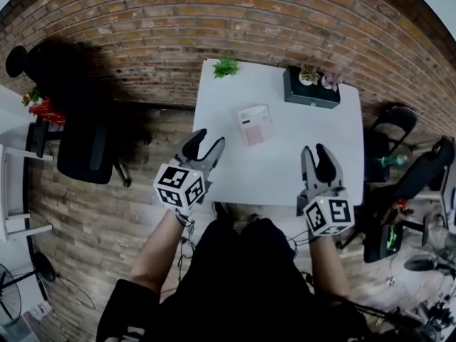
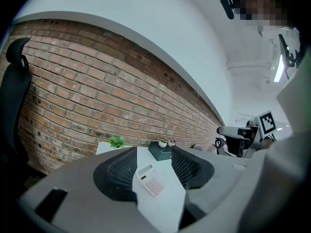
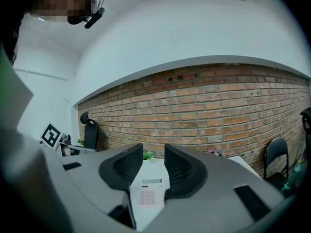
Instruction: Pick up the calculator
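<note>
A pale pink calculator lies flat near the middle of a white table. My left gripper hovers over the table's near left edge, open and empty, a short way short of the calculator. My right gripper hangs over the near right part of the table, open and empty too. In the left gripper view the calculator shows between the spread jaws of the left gripper. The right gripper view also frames the calculator between the parted jaws of the right gripper.
A small green plant stands at the table's far left corner. A dark box with little pots on top sits at the far right. A black office chair stands to the left, a folding chair to the right. Brick floor and wall surround the table.
</note>
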Demonstrator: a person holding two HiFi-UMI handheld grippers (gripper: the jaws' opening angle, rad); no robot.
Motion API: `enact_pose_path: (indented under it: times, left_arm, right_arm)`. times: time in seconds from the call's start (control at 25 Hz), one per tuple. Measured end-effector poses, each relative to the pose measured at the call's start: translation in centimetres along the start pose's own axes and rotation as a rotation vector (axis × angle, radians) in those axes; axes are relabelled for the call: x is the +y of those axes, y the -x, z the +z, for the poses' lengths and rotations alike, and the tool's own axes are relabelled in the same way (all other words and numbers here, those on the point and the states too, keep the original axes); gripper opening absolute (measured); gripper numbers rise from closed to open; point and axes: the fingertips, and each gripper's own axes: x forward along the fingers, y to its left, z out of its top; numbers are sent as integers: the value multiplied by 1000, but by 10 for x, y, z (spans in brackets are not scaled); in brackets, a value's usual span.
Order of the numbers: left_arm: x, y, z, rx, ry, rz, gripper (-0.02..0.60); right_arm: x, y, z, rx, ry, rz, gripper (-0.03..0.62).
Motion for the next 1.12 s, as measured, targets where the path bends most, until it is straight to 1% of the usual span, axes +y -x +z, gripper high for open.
enact_pose_path:
  times: [0.2, 0.36, 0.48, 0.72, 0.8, 0.96, 1.04, 1.12]
  left_arm:
    - [6, -29, -14, 50, -6, -25, 216]
    - [17, -53, -29, 93, -22, -3, 213]
    - [24, -71, -39, 131, -2, 10, 210]
    - [31, -118, -64, 240, 39, -7, 212]
    - [37, -133, -77, 281, 69, -10, 212]
    - [49, -166, -97, 333, 173, -29, 212]
    - [53, -178, -107, 362, 201, -38, 212]
    - [56, -190, -118, 397, 211, -47, 212]
  right_arm:
    - [-15, -12, -13, 23, -20, -17, 141]
    - [-24, -26, -27, 44, -46, 0, 141]
    - [-35, -40, -24, 36, -57, 25, 138]
    - [-68, -70, -15, 24, -72, 64, 133]
    - [-77, -78, -17, 26, -80, 72, 129]
    - [-96, -92, -27, 36, -106, 78, 120]
    - [-100, -96, -37, 56, -121, 82, 121]
    - [-104, -100, -47, 78, -133, 87, 121]
